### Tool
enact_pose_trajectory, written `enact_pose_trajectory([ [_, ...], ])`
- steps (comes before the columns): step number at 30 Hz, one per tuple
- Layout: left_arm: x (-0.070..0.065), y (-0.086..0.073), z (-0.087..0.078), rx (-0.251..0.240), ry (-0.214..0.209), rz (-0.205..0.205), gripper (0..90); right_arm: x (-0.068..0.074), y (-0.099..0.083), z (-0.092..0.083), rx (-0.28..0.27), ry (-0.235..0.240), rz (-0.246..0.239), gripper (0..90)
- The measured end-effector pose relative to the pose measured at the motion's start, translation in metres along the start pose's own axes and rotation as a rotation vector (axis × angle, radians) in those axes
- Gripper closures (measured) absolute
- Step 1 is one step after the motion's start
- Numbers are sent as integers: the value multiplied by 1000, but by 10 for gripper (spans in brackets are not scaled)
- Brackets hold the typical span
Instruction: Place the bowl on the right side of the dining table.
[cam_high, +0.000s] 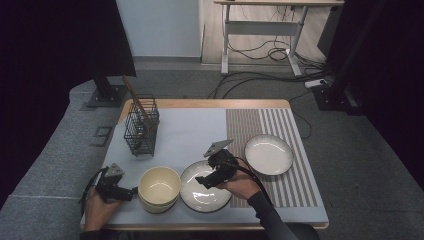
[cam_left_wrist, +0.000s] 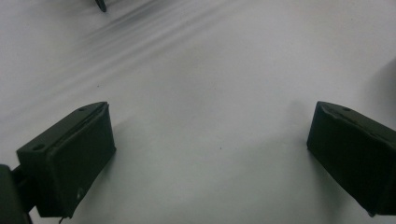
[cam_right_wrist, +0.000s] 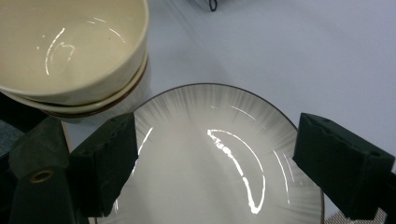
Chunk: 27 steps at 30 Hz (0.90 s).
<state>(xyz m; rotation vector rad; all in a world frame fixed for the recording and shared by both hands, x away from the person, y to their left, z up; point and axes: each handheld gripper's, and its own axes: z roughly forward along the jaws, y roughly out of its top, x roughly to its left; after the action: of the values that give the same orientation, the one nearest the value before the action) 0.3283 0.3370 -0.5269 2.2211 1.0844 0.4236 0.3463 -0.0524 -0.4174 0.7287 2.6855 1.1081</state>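
The near plate (cam_high: 205, 192) lies directly under the right gripper (cam_high: 216, 172), flat on the grey mat (cam_high: 185, 132); in the right gripper view the plate (cam_right_wrist: 219, 168) sits between and below the two jaws, which stand wide apart and hold nothing. A round plate has no long axis, so the relation that matters is rim against jaws: the nearest rim lies on the hand side, below the gripper, and I cannot tell whether either jaw touches the glaze. Just beside the plate, toward the left gripper, stands a cream bowl (cam_high: 159, 186), which in the right gripper view looks like two bowls nested (cam_right_wrist: 74, 56). The left gripper (cam_high: 117, 191) rests on the other side of that bowl, jaws likewise apart over bare mat (cam_left_wrist: 205, 93), empty. A second plate (cam_high: 268, 154) lies beyond the right gripper on the striped cloth (cam_high: 292, 130), apart from the first. A wire basket (cam_high: 141, 131) stands well beyond the left gripper. Judgement: the right hand (cam_high: 245, 185) is the nearer to the near plate, and any pick-up falls to it.
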Motion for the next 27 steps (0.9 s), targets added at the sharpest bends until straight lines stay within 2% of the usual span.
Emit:
enact_pose_trajectory([
  [7,0,0,0,0,0,0,7,6,11,9,15,-10,-3,159],
  [12,0,0,0,0,0,0,7,9,18,14,6,6,6,182],
  [22,0,0,0,1,-1,0,7,18,34,25,6,25,-29,226],
  [27,0,0,0,1,-1,0,7,21,40,30,1,48,-17,260],
])
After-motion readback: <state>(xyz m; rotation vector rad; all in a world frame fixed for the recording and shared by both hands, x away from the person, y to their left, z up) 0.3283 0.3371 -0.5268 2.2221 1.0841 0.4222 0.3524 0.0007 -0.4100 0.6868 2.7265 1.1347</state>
